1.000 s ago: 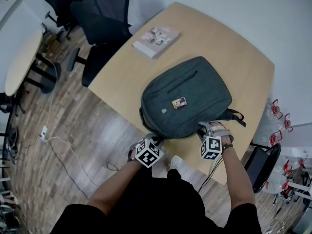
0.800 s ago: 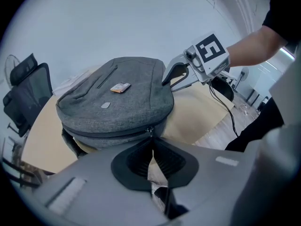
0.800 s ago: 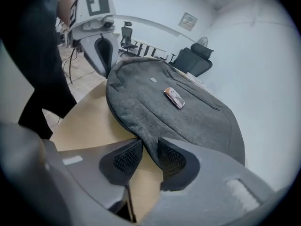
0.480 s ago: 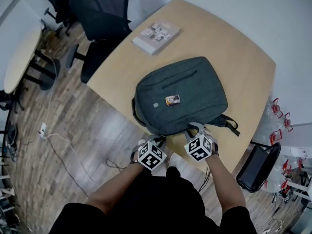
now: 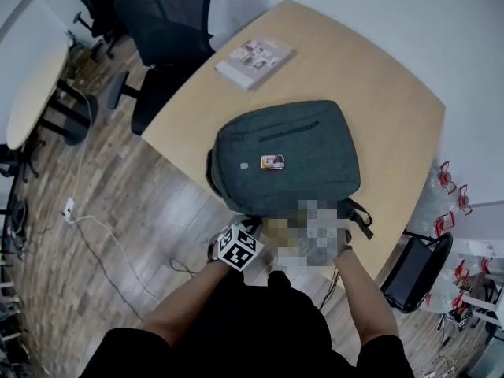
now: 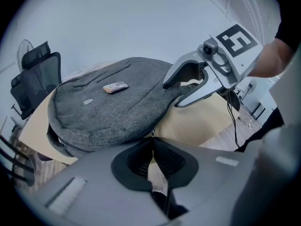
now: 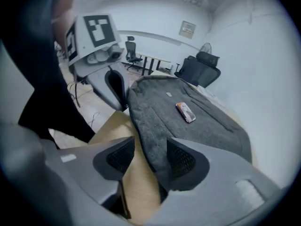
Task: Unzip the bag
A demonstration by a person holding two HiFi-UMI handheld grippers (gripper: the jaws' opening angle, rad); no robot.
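Table (image 5: 378, 93) of pale wood fills my view ahead of both pairs of jaws, and its near edge runs just under the tips. A black chair (image 5: 169, 30) stands far beyond the jaws, past the table's far-left corner. Next comes the bag (image 5: 283, 156), which is grey and lies flat on the table. Its near edge is right at the tips of both grippers and the rest stretches away from them. A book (image 5: 253, 60) lies well past the bag, far from either pair of jaws.

My left gripper (image 6: 151, 140) has its jaws pressed together at the tips. They pinch a thin metal pull (image 6: 151, 133) that pokes up at the bag's near rim.

My right gripper (image 7: 150, 147) sits near the left one, on the same near edge. Its jaws stand apart and have just been opening. The bag's edge lies between them, close against the right-hand pad, and bare table shows by the other pad. The pads do not press the fabric.

A small tag (image 5: 272, 161) rests on top of the bag, out beyond both sets of tips.
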